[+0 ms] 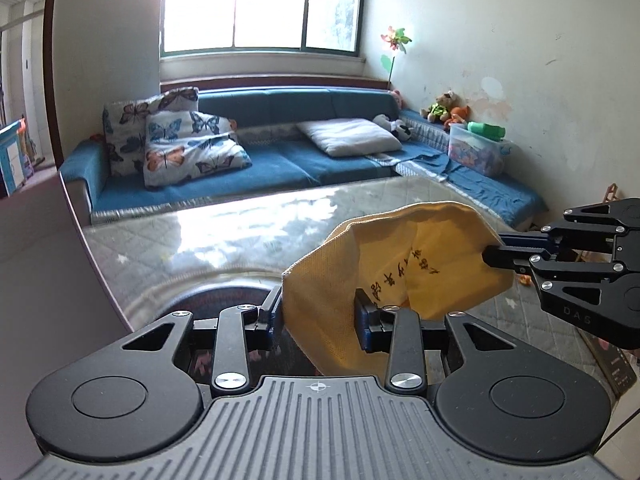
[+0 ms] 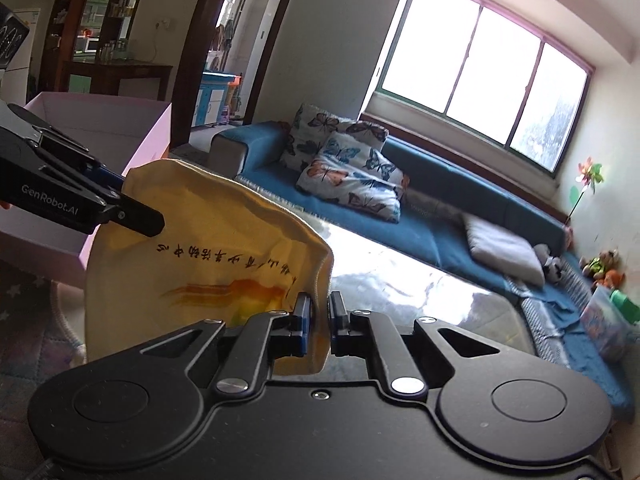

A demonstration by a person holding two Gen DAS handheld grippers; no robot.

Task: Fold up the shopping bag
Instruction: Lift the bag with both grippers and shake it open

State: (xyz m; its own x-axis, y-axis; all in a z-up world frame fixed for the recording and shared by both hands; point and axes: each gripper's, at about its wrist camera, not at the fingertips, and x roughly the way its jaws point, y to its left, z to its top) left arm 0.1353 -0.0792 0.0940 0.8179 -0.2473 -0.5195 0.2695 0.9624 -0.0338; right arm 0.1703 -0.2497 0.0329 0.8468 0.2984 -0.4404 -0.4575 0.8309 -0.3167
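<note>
Blue sofa [image 1: 256, 160] – bright window [image 1: 260, 4]

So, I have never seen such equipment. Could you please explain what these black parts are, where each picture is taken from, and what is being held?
There is no robot here. A person holds a two-finger gripper in each hand, and each gripper has a wide-angle camera that looks forward along its fingers.

One picture is from the left gripper, which fills the bottom of its own view. The other is from the right gripper. Each gripper also appears at the side of the other's picture.

Both are closed on a yellow shopping bag with black writing, one at each side, so the cloth hangs between them over a shiny table. Whether the bag's lower edge touches the table is hidden. Behind it is a blue sofa with cushions.
</note>
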